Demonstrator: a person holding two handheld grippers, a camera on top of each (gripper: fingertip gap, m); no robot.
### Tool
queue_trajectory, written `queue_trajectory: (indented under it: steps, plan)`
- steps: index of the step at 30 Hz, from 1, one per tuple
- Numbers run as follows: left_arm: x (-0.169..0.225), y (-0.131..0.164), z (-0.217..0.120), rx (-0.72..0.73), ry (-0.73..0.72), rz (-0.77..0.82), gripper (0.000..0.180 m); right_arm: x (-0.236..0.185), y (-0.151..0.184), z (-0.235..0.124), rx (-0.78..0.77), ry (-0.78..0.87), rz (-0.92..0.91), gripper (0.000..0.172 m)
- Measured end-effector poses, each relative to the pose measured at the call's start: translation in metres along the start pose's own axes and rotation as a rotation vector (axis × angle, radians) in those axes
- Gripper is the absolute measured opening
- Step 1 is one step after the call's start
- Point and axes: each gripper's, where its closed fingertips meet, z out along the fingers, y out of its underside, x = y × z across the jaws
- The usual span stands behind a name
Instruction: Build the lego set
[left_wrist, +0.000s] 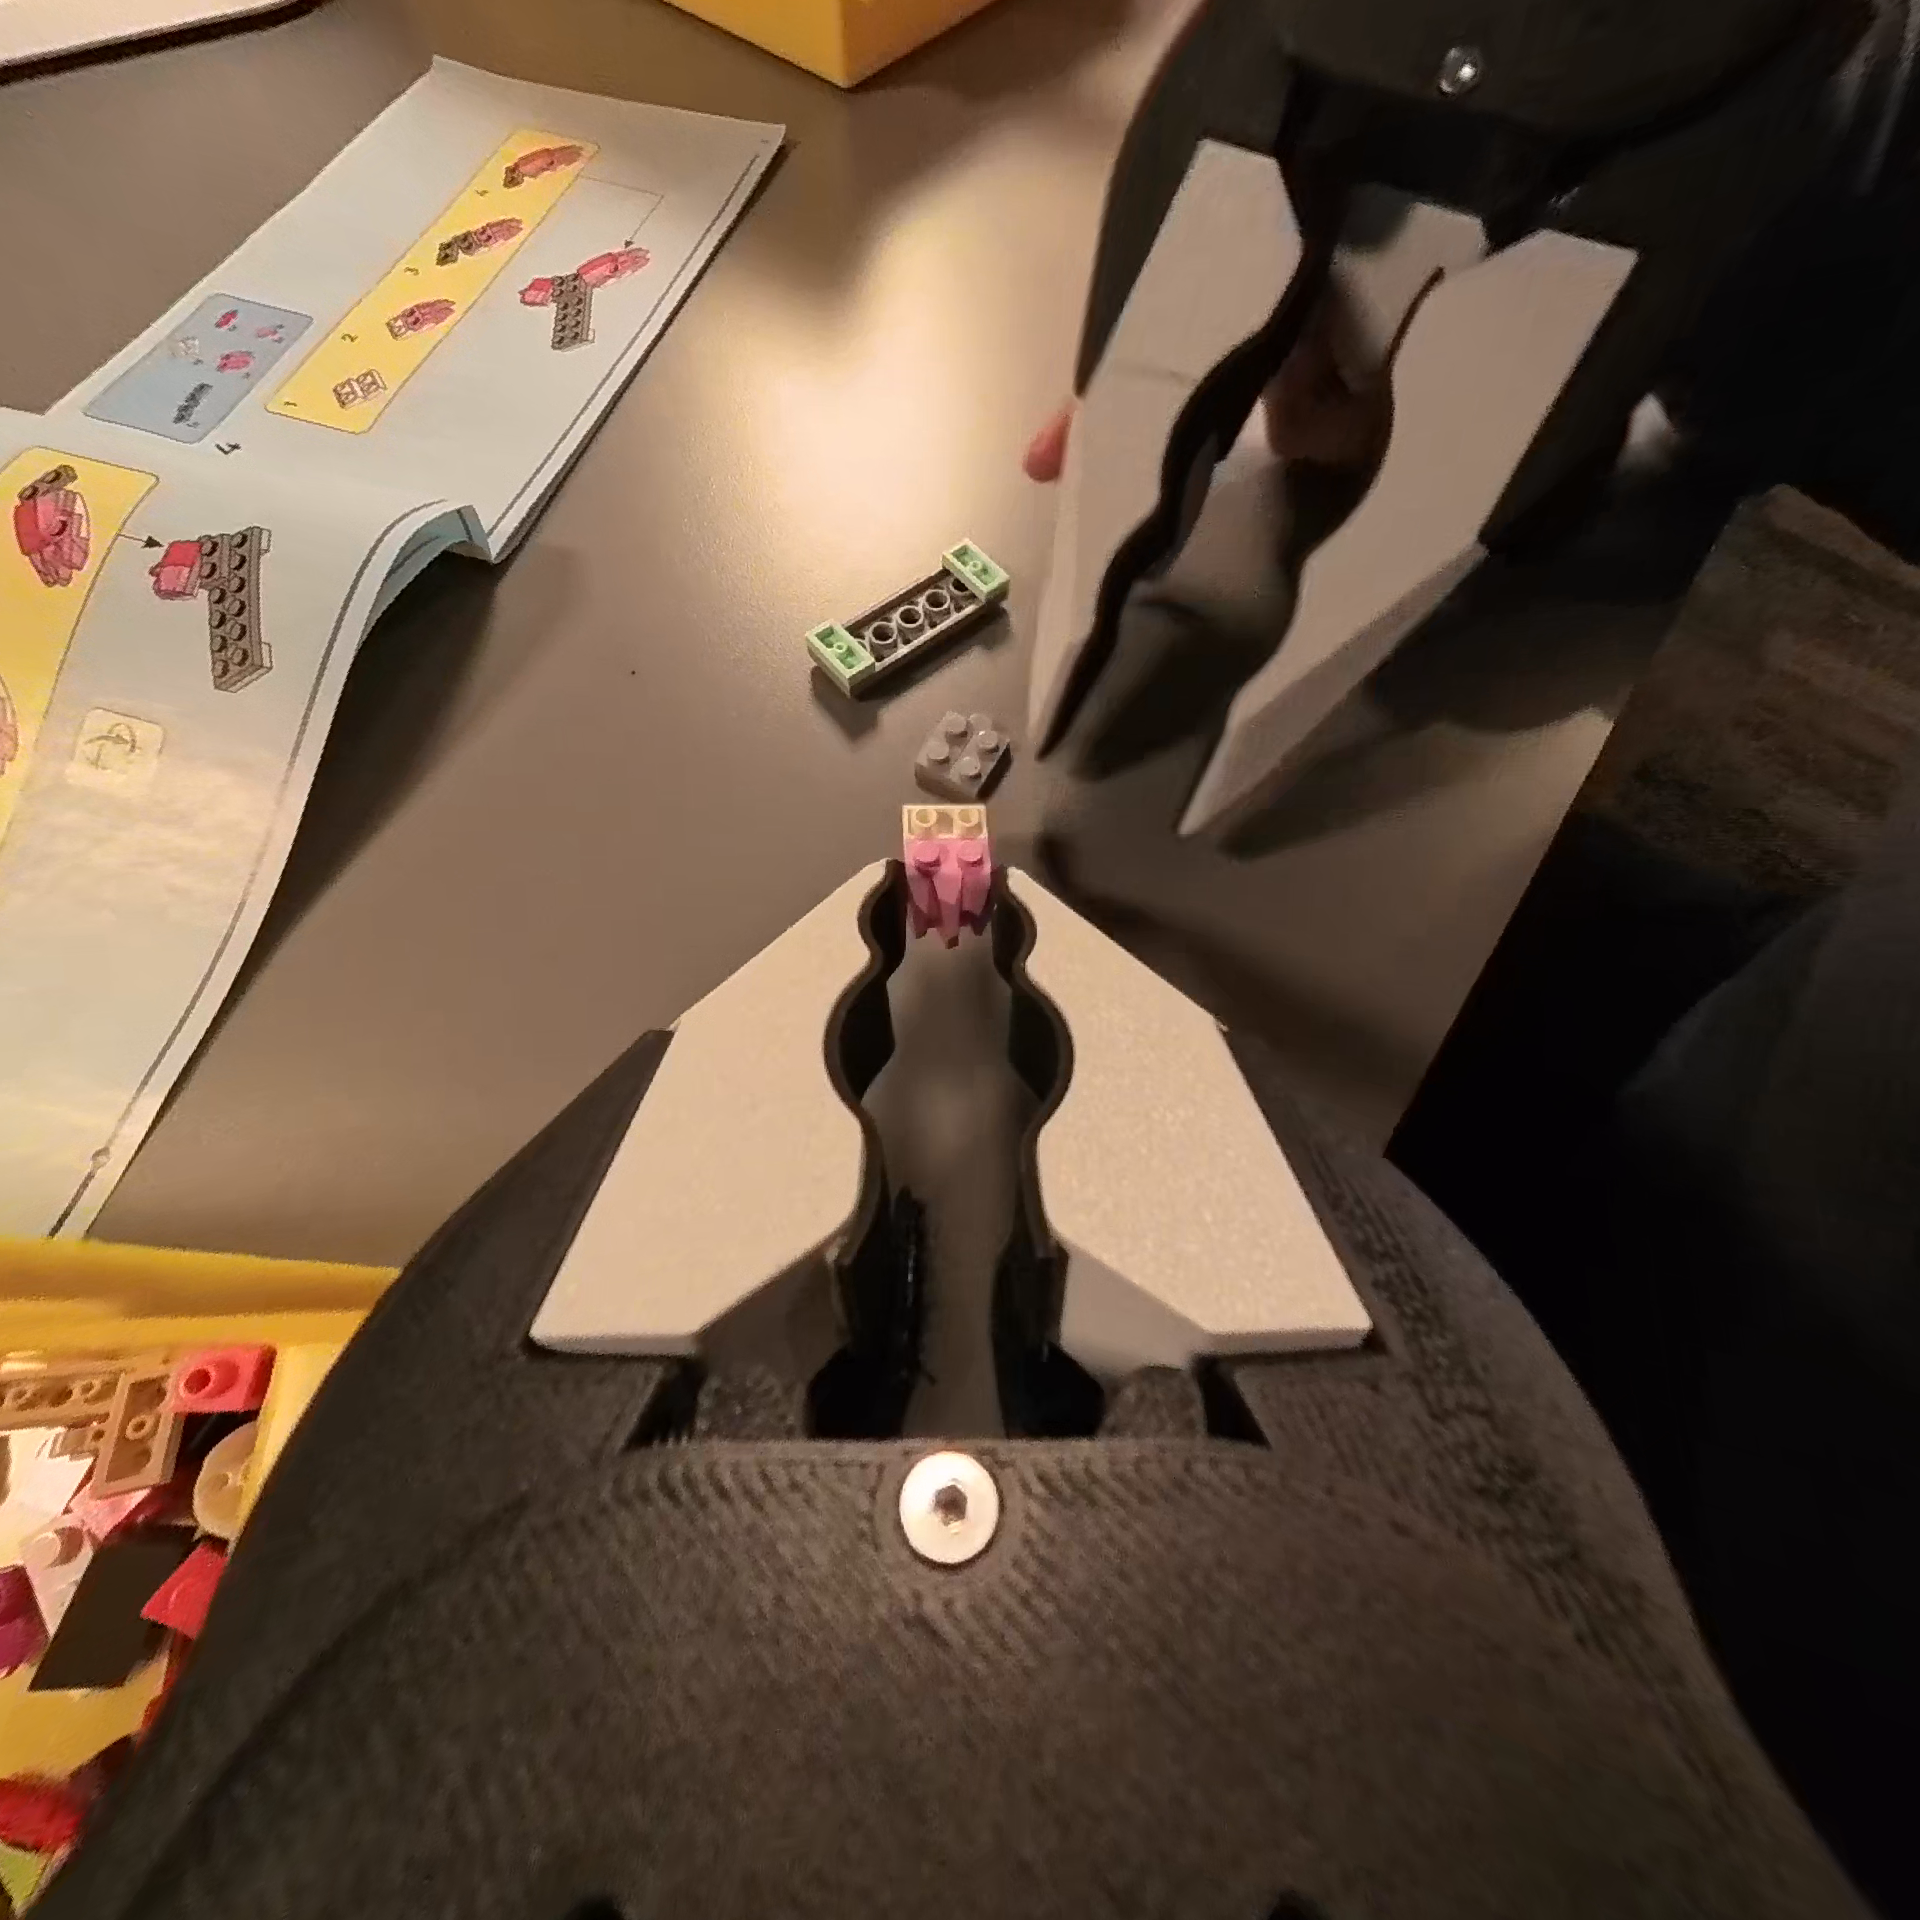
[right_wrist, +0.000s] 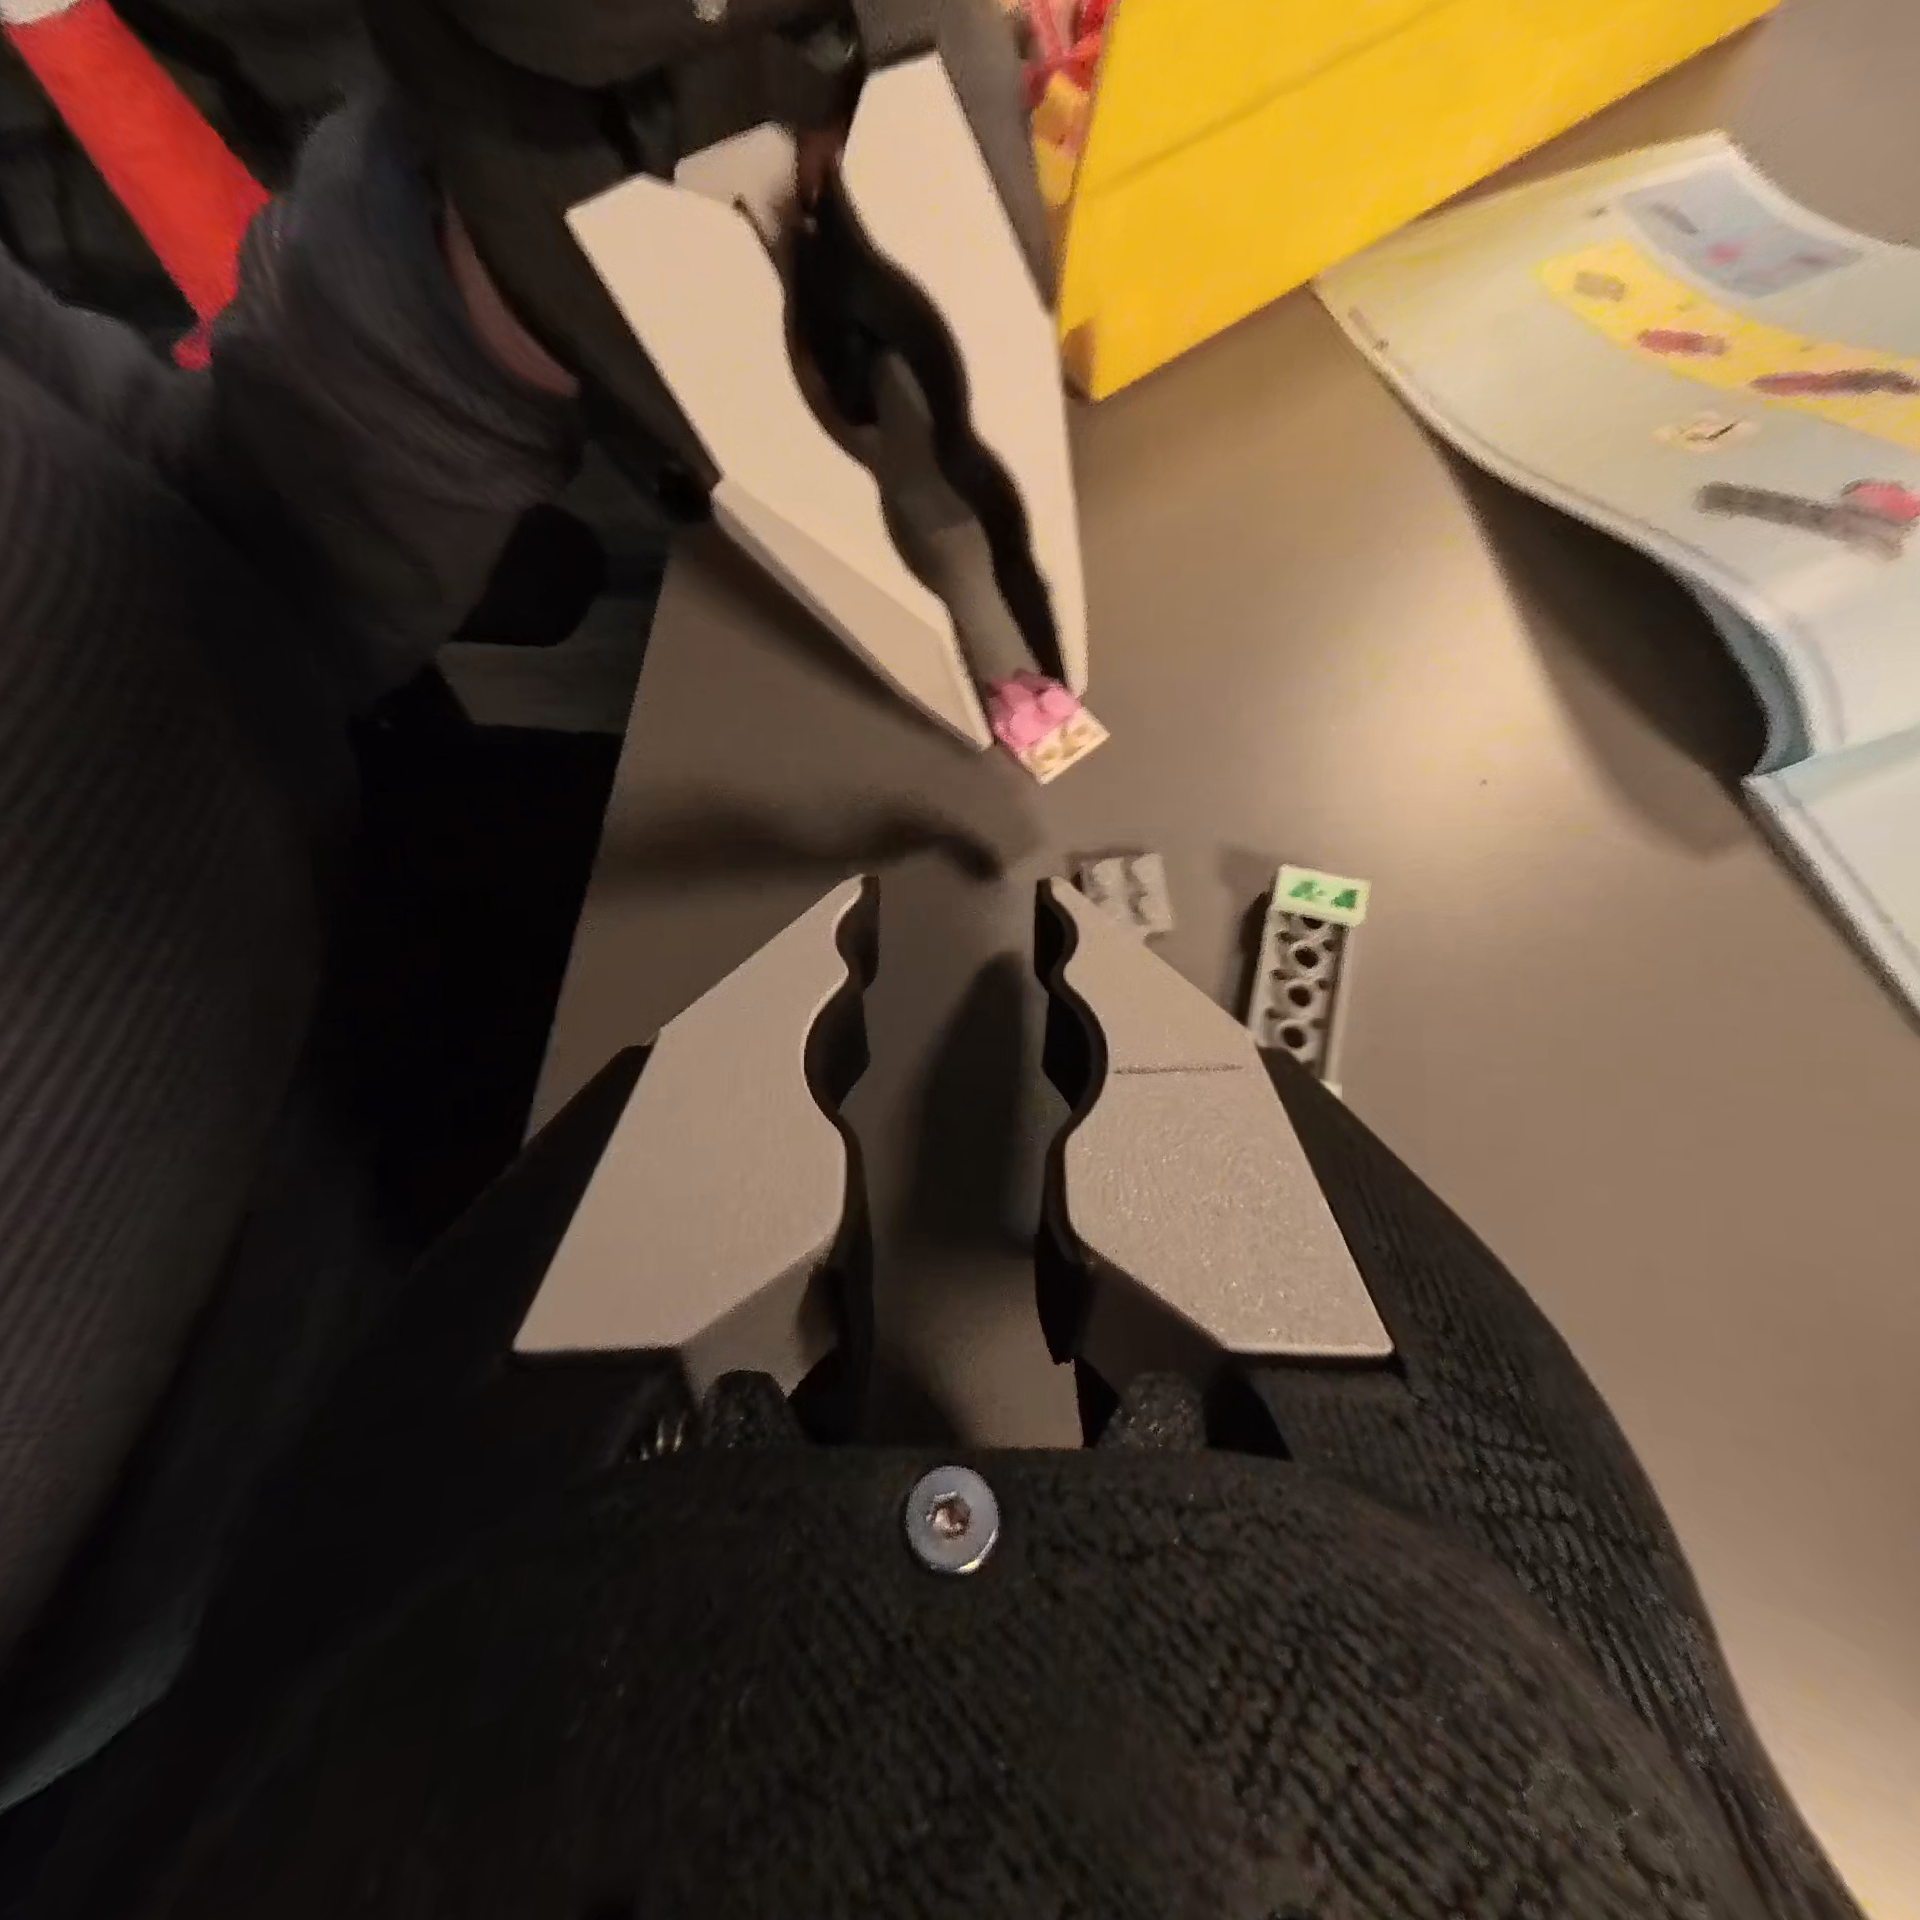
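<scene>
Bare table (right_wrist: 1351, 644) between booklet (right_wrist: 1714, 416) and grey bricks (right_wrist: 1127, 888).

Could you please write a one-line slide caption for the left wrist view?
Left gripper grips a pink-and-cream brick piece near a small grey brick, while the right gripper hovers open.

Pink brick piece (left_wrist: 945, 894) with a cream plate at its tip, centre frame. Small grey 2x2 brick (left_wrist: 964, 750) just above it. Dark grey plate (left_wrist: 907, 624) with pale green ends. Booklet (left_wrist: 312, 436), upper left: light blue pages, yellow panels, pink drawings. Yellow box (left_wrist: 73, 1455), lower left, holding red, tan and white bricks. Brown-grey table (left_wrist: 623, 831).
</scene>
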Motion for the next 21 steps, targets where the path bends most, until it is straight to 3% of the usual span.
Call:
queue_trajectory:
  steps: [7, 12, 21]
  plan:
    - [0.003, 0.000, -0.001, 0.003, 0.018, 0.008, 0.015, 0.027, 0.006, 0.006, -0.106, 0.065, -0.058, 0.034]
    - [0.004, 0.000, -0.002, 0.010, 0.033, -0.002, 0.015, 0.004, 0.007, 0.001, -0.089, -0.091, -0.030, 0.029]
    - [0.010, 0.005, 0.001, -0.029, 0.056, 0.032, 0.015, 0.010, 0.000, 0.011, -0.054, -0.106, -0.164, 0.034]
